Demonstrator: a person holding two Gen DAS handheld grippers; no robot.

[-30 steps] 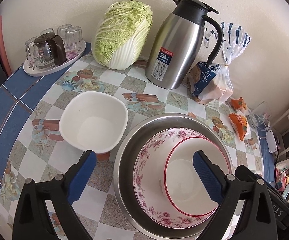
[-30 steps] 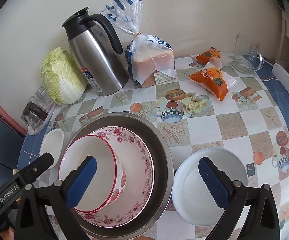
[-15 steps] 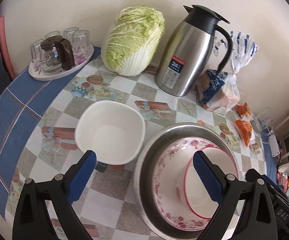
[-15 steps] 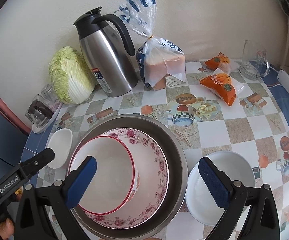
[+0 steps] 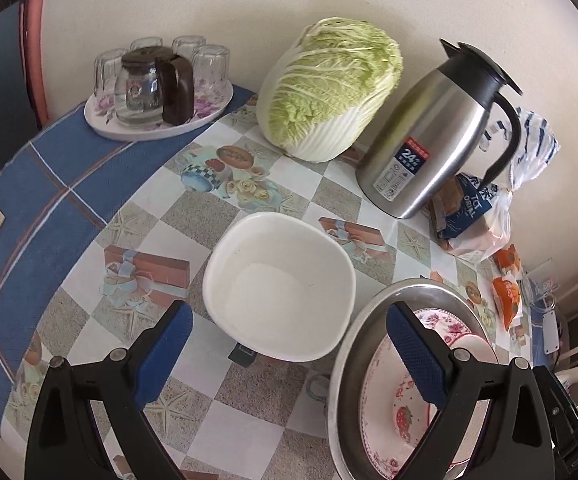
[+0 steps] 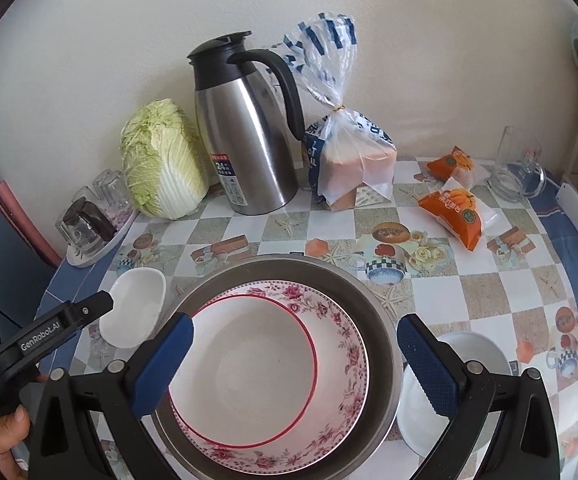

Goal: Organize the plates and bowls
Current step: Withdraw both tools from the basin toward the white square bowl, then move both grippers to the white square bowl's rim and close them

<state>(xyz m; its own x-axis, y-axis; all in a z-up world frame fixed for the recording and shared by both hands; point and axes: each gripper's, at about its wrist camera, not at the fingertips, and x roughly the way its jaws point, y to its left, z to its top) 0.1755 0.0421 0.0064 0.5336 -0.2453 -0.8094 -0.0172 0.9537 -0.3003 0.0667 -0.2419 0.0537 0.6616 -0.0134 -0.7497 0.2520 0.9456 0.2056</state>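
White square bowl (image 5: 279, 286) sits on the desk (image 5: 69, 184) dead ahead of my left tongs (image 5: 287, 356), open and empty, nearer than my open right tongs (image 6: 295, 356) over the nested bowls in the steel basin (image 6: 385, 328).

Five dishes are counted: one steel basin (image 6: 385, 332), one floral bowl (image 6: 345, 344) and one red-rimmed bowl (image 6: 249, 364) (nested), plus two white bowls (image 5: 281, 288) (image 6: 485, 354). One cabbage (image 5: 329, 88), one flask (image 6: 249, 136), two orange snack packets (image 6: 453, 208) (image 6: 451, 162) are seen.
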